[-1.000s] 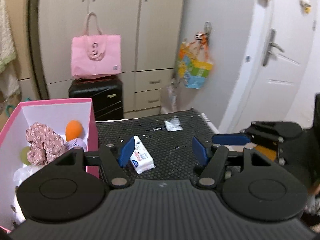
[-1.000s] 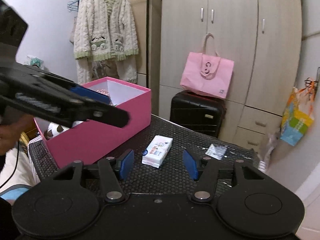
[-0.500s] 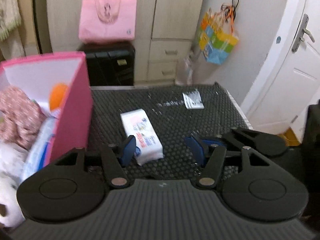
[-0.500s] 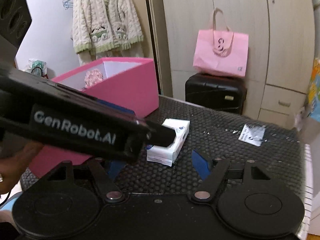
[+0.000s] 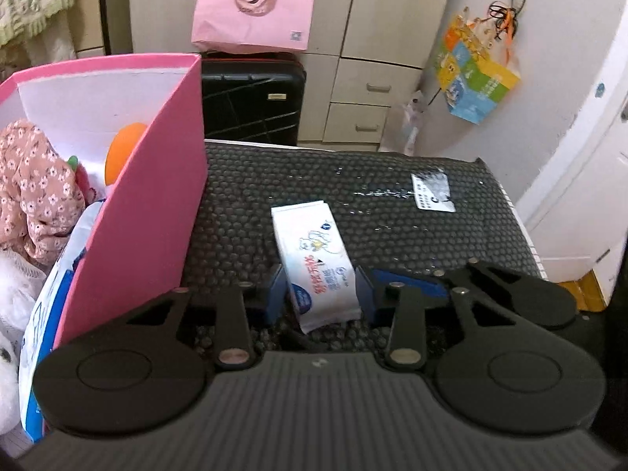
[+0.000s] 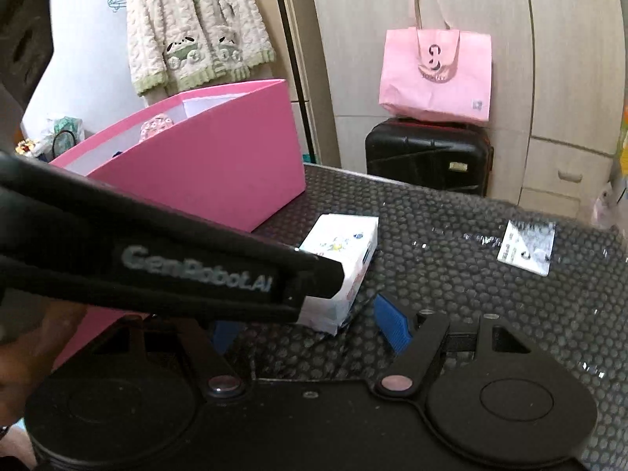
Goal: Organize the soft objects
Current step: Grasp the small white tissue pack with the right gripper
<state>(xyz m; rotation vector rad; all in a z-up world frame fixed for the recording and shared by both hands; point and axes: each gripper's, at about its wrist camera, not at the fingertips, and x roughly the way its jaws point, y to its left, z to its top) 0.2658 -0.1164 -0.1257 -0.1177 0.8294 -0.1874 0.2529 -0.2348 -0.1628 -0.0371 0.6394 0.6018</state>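
Note:
A white wipes pack [image 5: 314,259] [image 6: 341,251] lies flat on the black honeycomb mat [image 5: 392,235], just right of the pink box [image 5: 157,204] [image 6: 219,165]. My left gripper [image 5: 321,294] is low over the mat with the pack's near end between its blue pads. Its jaws are closing, and a thin gap still shows at the left pad. Its black body [image 6: 196,271] crosses the right wrist view. My right gripper [image 6: 310,331] stands open just short of the pack, with nothing between its fingers. Inside the box are a floral cloth [image 5: 35,180], an orange ball [image 5: 125,149] and white plush [image 5: 15,286].
A small white card [image 5: 433,192] [image 6: 528,247] lies on the mat's far right. Behind the mat stands a black suitcase [image 5: 251,102] with a pink tote bag [image 5: 255,8] on it, before cupboards. A white door is at the right.
Both grippers came down and forward to the wipes pack. The left jaws narrowed around its near end, and the left gripper now crosses the right wrist view.

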